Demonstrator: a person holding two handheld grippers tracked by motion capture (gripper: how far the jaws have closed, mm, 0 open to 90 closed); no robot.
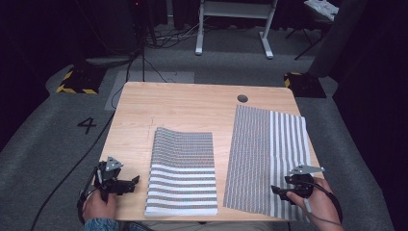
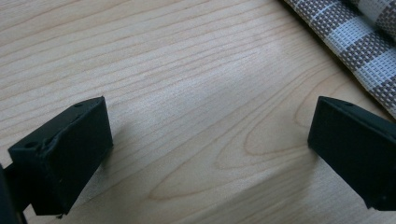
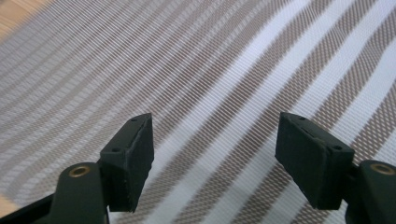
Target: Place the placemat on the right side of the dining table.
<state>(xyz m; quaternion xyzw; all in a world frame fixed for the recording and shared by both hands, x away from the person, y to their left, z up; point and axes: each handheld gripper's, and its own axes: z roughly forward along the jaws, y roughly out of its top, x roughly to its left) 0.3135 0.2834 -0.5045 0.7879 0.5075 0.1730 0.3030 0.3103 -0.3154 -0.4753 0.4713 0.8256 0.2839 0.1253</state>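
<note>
Two striped woven mats lie on the wooden table: a folded mat near the front centre and a flat mat at the right. The right gripper hovers over the flat mat's near edge, its fingers spread apart with nothing between them. The left gripper rests over bare wood just left of the folded mat, fingers likewise released.

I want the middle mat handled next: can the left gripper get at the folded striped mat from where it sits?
Probably yes. The left gripper stands open over bare table, and the folded striped mat lies just beside it with nothing between them.
</note>
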